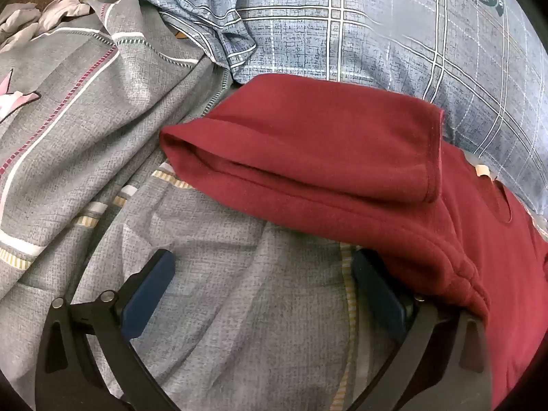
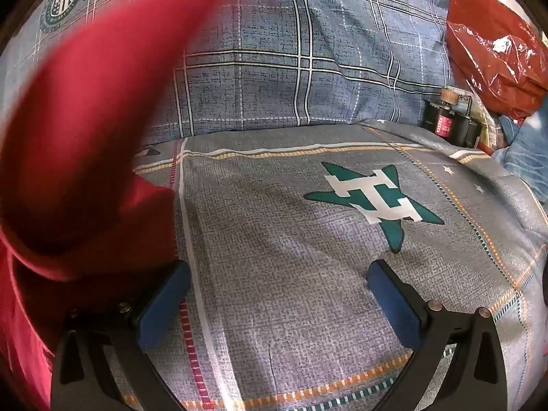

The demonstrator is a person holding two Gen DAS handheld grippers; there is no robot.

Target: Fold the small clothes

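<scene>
A dark red small garment (image 1: pixel 325 157) lies partly folded on the grey bedsheet (image 1: pixel 239 308), one flap turned over on top. My left gripper (image 1: pixel 263 270) is open just below its lower edge; the cloth drapes over the right finger (image 1: pixel 380 294) and nothing is between the pads. In the right wrist view the same red garment (image 2: pixel 85 137) fills the left side, blurred and lifted close to the lens. My right gripper (image 2: pixel 279 281) is open over the sheet; the cloth hangs against the outside of its left finger (image 2: pixel 161 304).
A blue plaid pillow (image 1: pixel 394 41) lies behind the garment and also shows in the right wrist view (image 2: pixel 274 68). A red plastic bag (image 2: pixel 493 44) and dark containers (image 2: pixel 448 120) sit at the far right. A green star print (image 2: pixel 373 202) marks the sheet.
</scene>
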